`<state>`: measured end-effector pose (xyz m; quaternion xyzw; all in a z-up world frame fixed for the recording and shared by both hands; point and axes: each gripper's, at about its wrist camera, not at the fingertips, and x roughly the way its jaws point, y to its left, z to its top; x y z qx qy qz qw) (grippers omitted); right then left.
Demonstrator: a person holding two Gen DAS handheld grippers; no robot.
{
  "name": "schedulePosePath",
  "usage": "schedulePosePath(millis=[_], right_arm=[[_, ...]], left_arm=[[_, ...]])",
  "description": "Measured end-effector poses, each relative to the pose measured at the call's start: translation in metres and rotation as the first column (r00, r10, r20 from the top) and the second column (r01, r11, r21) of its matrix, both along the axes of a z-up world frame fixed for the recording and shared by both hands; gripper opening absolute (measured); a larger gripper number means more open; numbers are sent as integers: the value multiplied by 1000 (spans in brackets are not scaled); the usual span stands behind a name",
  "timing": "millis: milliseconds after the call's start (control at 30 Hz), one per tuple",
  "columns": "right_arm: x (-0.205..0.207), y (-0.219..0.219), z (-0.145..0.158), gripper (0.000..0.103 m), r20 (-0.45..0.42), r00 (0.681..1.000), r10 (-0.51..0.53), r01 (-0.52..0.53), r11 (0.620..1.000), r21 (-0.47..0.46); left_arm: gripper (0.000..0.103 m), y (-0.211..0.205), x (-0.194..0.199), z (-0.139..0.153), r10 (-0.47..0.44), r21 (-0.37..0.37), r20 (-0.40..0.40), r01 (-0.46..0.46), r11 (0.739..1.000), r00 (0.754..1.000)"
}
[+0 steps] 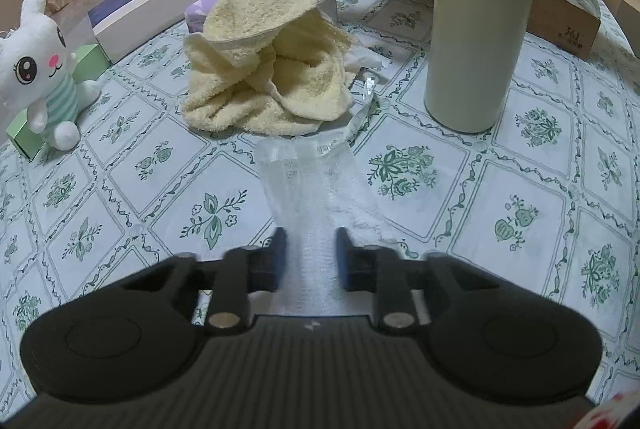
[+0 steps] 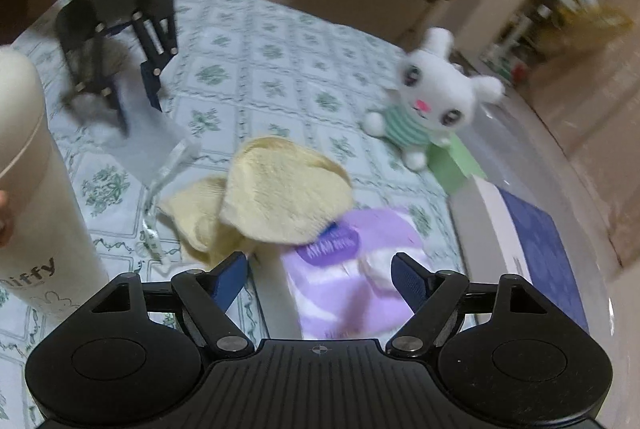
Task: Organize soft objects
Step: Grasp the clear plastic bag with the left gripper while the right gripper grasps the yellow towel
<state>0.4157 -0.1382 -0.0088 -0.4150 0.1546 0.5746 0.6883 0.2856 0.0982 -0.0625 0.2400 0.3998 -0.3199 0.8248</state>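
Clearly the left gripper [image 1: 311, 249] sits low over the tabletop [image 1: 500, 229], its jaws narrow around a clear mesh bag [image 1: 320, 185]; whether the pads actually pinch the film is hard to tell. The bag's long axis runs straight out from that gripper, its far end almost touching the towel [image 1: 268, 69]. The towel is a crumpled yellow heap with no clear long axis, directly beyond the bag, so the left gripper is lined up with it. The right gripper [image 2: 320, 281] hovers wide open and holding nothing at the towel's opposite side, over a purple pack [image 2: 344, 277]. A bunny [image 1: 38, 69] sits far left, a bottle [image 1: 476, 25] to the right.
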Motion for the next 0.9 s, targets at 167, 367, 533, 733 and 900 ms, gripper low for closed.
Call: schedulePosePath(millis=[167, 367, 533, 733, 900], right_arm=[[2, 18, -5, 79, 1, 997, 83, -83, 996, -10], [4, 40, -14, 79, -12, 991, 134, -134, 991, -24], [3, 61, -25, 79, -21, 985, 169, -170, 985, -41], [4, 79, -38, 79, -30, 977, 211, -213, 974, -81], [6, 90, -48, 79, -29, 973, 228, -230, 964, -136]], left_arm=[[1, 2, 2, 3, 3, -21, 6, -3, 1000, 1000], [1, 14, 7, 10, 49, -58, 20, -48, 997, 999], [1, 22, 8, 10, 66, -69, 18, -65, 996, 998], [1, 31, 12, 7, 92, -107, 11, -90, 990, 996], [1, 33, 17, 5, 103, -119, 17, -100, 988, 995]])
